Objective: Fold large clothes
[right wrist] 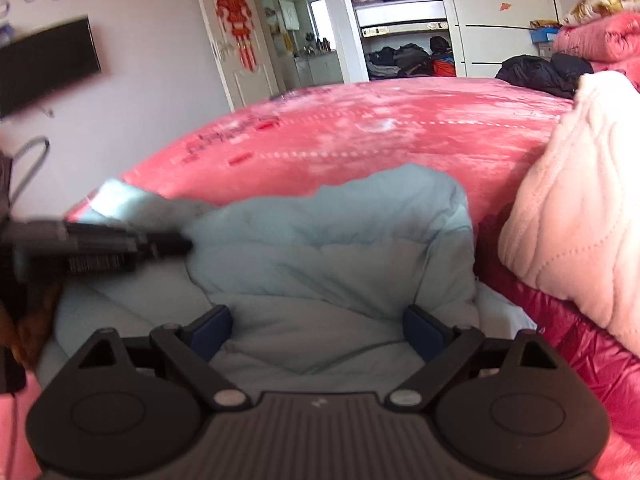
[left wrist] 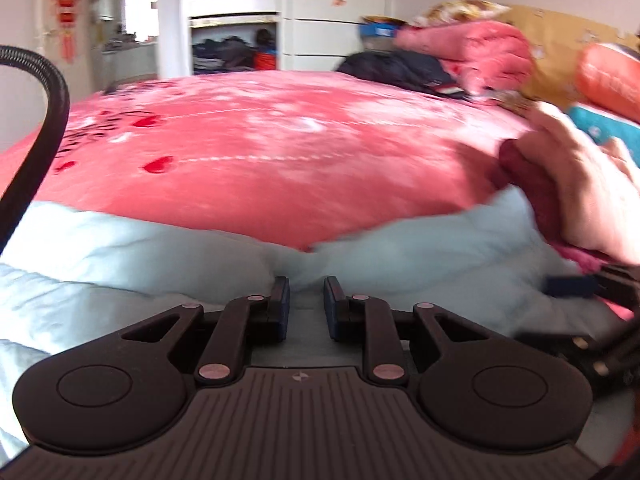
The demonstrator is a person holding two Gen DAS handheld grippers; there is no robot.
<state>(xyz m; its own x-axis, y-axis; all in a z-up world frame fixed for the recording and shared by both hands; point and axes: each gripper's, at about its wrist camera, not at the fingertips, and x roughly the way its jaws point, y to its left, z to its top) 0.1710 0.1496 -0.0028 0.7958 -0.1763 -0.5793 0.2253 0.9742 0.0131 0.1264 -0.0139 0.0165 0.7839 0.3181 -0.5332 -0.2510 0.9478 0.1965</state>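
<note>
A pale blue padded jacket (right wrist: 328, 240) lies at the near edge of a bed covered by a pink blanket (left wrist: 280, 152) with red hearts; its puffy fabric bunches up under both grippers. The left gripper (left wrist: 307, 304) points down at the jacket with its blue-padded fingers (left wrist: 282, 300) a narrow gap apart; nothing is pinched between them, only the jacket's surface showing beyond the tips. The right gripper (right wrist: 318, 332) stands wide apart over the middle of the jacket; its pads (right wrist: 420, 330) rest on either side of a fold but do not press on it, so it holds nothing. In the right wrist view the left gripper shows as a dark blurred bar at the left, its tip against the jacket's edge. A pale pink quilted garment (right wrist: 580, 208) lies to the right on the bed, over a dark red shiny one (right wrist: 580, 352); a black garment (left wrist: 400, 68) sits at the far side; an open wardrobe (right wrist: 400, 20) with stacked clothes stands behind.
</note>
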